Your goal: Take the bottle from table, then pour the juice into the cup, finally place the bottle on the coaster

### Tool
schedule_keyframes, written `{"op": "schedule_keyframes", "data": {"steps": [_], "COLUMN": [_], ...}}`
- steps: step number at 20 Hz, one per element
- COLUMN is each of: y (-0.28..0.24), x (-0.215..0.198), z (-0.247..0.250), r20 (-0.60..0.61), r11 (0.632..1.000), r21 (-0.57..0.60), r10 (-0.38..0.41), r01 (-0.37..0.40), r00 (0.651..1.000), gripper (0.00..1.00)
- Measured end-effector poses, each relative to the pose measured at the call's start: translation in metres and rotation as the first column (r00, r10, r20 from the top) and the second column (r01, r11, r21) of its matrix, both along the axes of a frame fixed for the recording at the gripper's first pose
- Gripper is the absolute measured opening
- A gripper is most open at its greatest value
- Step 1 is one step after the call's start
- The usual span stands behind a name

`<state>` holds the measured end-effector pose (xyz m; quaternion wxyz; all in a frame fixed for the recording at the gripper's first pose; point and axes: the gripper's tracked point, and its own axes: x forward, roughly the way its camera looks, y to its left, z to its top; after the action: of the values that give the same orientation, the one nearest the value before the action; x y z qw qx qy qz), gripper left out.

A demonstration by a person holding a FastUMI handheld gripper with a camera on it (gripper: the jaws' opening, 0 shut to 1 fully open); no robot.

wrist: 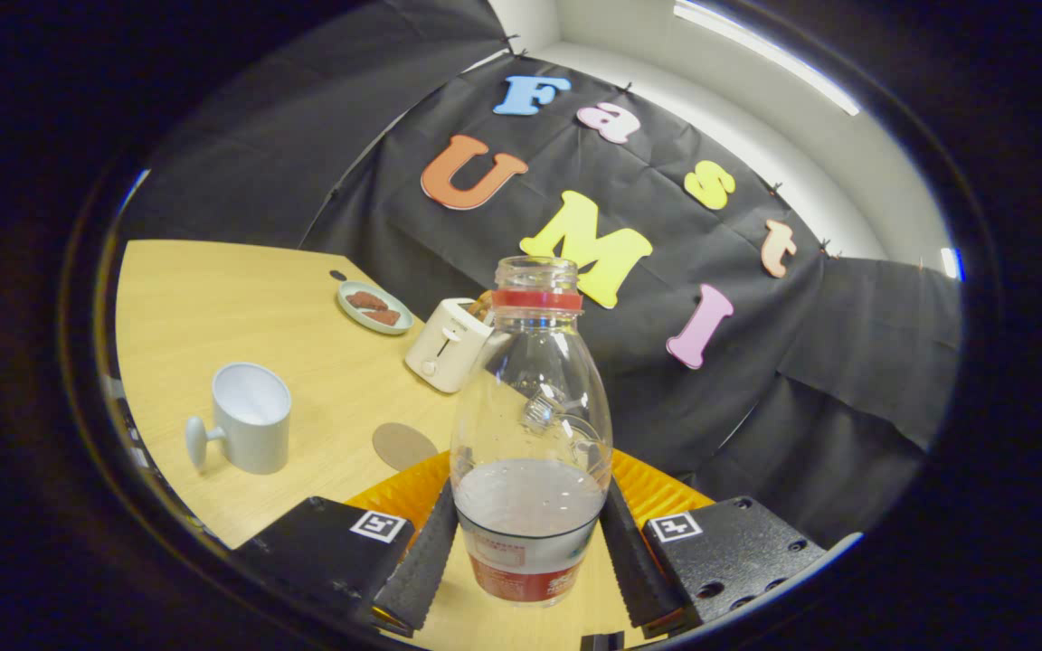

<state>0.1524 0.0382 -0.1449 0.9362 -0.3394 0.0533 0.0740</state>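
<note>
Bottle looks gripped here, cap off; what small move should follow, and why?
Probably carry the bottle toward the cup and begin tipping. The gripper has both fingers pressed on its lower body, its mouth is open, liquid sits low inside, and the cup looks empty.

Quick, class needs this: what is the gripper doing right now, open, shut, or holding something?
Gripper: shut on the bottle, a finger pressed against each side of its lower body.
</note>
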Motion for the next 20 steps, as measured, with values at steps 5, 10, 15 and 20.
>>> {"op": "schedule_keyframes", "data": {"steps": [5, 10, 15, 20], "y": [0.026, 0.035, 0.044, 0.049], "x": [0.001, 0.009, 0.025, 0.024], "z": [-0.011, -0.041, -0.058, -0.074], "r20": [0.019, 0.021, 0.015, 0.000], "r11": [0.981, 0.915, 0.851, 0.787], "r21": [-0.184, -0.395, -0.519, -0.610], "r10": [0.061, 0.094, 0.108, 0.119], "r01": [-0.056, -0.078, -0.085, -0.094], "r00": [0.998, 0.995, 0.994, 0.993], "gripper": [0.83, 0.83, 0.83, 0.83]}}
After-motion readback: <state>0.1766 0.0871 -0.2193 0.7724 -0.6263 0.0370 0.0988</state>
